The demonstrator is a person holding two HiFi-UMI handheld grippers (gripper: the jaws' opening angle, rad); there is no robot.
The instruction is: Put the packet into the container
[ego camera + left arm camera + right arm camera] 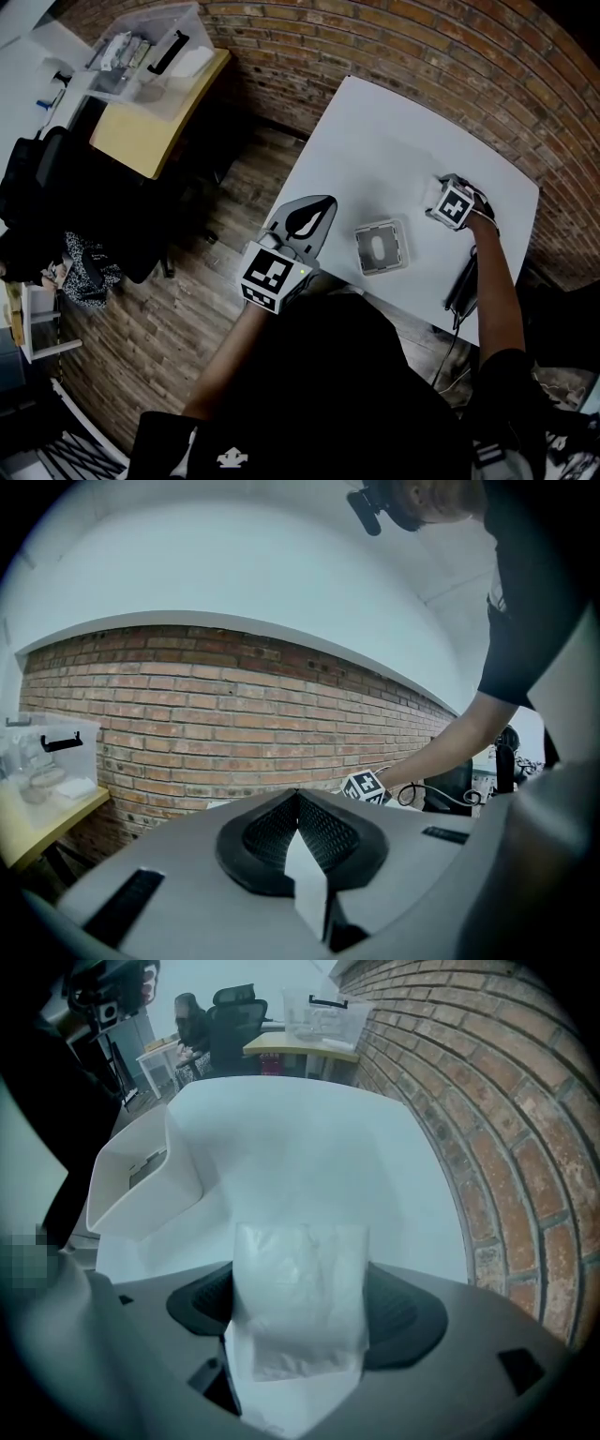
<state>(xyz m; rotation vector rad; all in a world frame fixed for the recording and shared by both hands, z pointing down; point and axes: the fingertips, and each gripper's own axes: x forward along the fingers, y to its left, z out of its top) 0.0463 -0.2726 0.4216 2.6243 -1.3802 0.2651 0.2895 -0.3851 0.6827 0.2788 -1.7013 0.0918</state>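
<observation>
A white table [375, 131] set against a brick wall carries the job, which is barely begun. The square white container [382, 247] sits near the table's middle with no packet in it. At the near edge, the left gripper [298, 799] is clenched on nothing, off to the container's side. Well apart from the container, towards the table's far right, the right gripper [455, 204] points straight down. Its jaws are spread astride the clear packet [300, 1297], which lies flat on the tabletop, unsqueezed as far as the right gripper view shows. Grasp, carry and drop all remain.
</observation>
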